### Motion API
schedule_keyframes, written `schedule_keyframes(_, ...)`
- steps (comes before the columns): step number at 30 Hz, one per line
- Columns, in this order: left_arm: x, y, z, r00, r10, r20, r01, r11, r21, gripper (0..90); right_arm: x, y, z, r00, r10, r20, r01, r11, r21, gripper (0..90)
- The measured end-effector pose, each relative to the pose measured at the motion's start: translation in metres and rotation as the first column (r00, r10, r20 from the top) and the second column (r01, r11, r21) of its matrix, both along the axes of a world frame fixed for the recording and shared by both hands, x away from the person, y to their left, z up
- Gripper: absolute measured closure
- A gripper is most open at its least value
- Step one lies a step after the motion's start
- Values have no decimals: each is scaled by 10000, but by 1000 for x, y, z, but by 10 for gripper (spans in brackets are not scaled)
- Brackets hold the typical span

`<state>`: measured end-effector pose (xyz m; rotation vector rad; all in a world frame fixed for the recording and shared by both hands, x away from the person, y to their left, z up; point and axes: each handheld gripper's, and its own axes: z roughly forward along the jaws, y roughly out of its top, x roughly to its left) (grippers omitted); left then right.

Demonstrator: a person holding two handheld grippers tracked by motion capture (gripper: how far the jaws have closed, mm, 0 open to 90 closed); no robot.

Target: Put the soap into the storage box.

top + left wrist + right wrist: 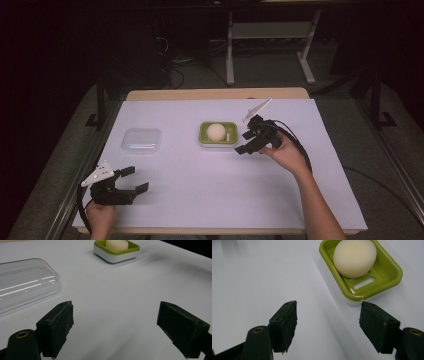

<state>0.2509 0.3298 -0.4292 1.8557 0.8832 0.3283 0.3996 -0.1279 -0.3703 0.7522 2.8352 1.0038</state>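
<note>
Soap (216, 131) sits in the green dish (204, 134) near the middle of the white table (200, 200), a pale round bar on the slotted tray. My right gripper (245, 141) is just beside the dish, on its right side, and its jaws stand wide apart with nothing between them; in the right gripper view the dish (387, 277) lies close in front of one jaw. My left gripper (134, 179) rests low near the front left corner, jaws also apart and empty. A clear plastic lid (141, 140) lies flat on the table, left of the dish and apart from it.
</note>
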Motion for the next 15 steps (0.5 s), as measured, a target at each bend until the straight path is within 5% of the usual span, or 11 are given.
schedule_keyframes(15,0,-1,0,10000,1,-4,-1,10000,5,132,-17,-14,-3,9994,-264,-224,273,9990,364,300)
